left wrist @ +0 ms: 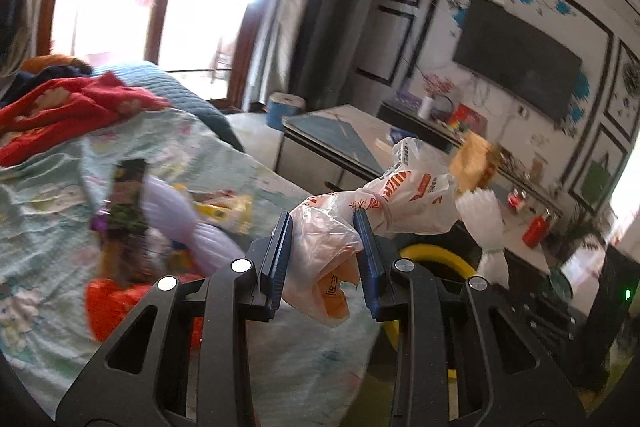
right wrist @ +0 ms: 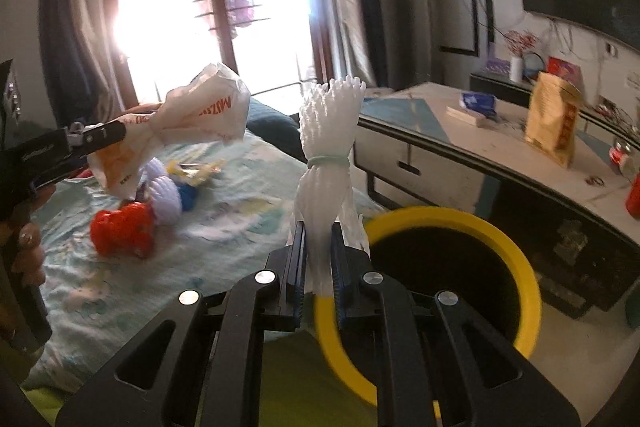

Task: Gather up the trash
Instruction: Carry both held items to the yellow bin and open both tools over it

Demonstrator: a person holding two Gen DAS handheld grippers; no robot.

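My left gripper (left wrist: 325, 227) is shut on a crumpled white and orange plastic bag (left wrist: 404, 193) and holds it in the air above the bed; the bag also shows in the right wrist view (right wrist: 200, 123). My right gripper (right wrist: 319, 231) is shut on a white foam net sleeve (right wrist: 328, 155) tied with a green rubber band, also seen in the left wrist view (left wrist: 484, 223). It holds the sleeve upright beside a yellow-rimmed black bin (right wrist: 448, 267). More trash lies on the bed: a red wrapper (right wrist: 122, 231), a lilac foam net (right wrist: 166, 197) and a dark wrapper (left wrist: 124, 211).
The bed has a pale floral sheet (right wrist: 120, 291) with red clothing (left wrist: 72, 107) at its far end. A low table (right wrist: 460, 147) stands to the right with a gold bag (right wrist: 554, 117) and books on it. A television (left wrist: 516, 59) hangs on the wall.
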